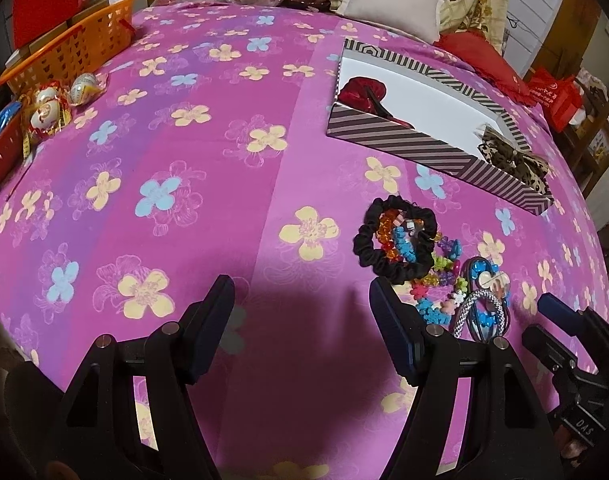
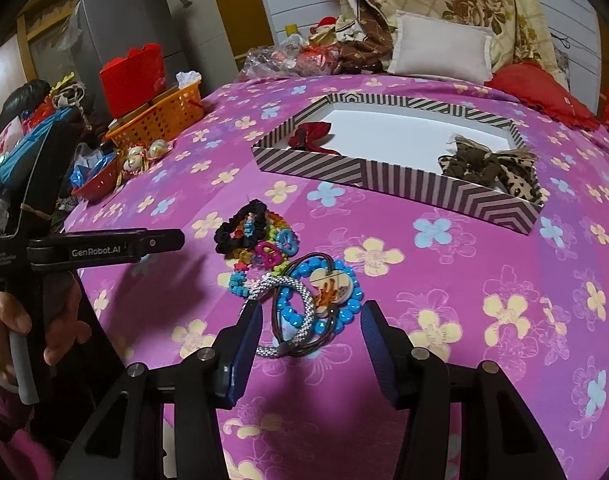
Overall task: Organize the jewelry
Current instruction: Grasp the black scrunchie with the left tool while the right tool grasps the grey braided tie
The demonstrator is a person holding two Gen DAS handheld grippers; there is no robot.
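A pile of jewelry lies on the pink flowered cloth: a black scrunchie [image 1: 396, 236] [image 2: 240, 228], coloured bead bracelets [image 1: 440, 272] [image 2: 272, 248], a blue bead bracelet [image 2: 344, 312] and a silver woven bangle [image 2: 304, 304] [image 1: 476, 308]. A striped box [image 1: 404, 136] [image 2: 384, 176] holds a red bow [image 1: 360, 92] [image 2: 312, 136] and a leopard bow [image 1: 516, 156] [image 2: 492, 168]. My left gripper [image 1: 302, 292] is open and empty, left of the pile. My right gripper [image 2: 308, 320] is open, its fingers on either side of the bangle and blue bracelet.
An orange basket [image 1: 72, 48] [image 2: 160, 120], a red bowl [image 1: 0, 152] [image 2: 96, 184] and wrapped ornaments [image 1: 48, 108] sit at the far left. Pillows [image 1: 392, 4] [image 2: 440, 48] and folded blankets lie at the back. The left gripper [image 2: 104, 248] shows in the right wrist view.
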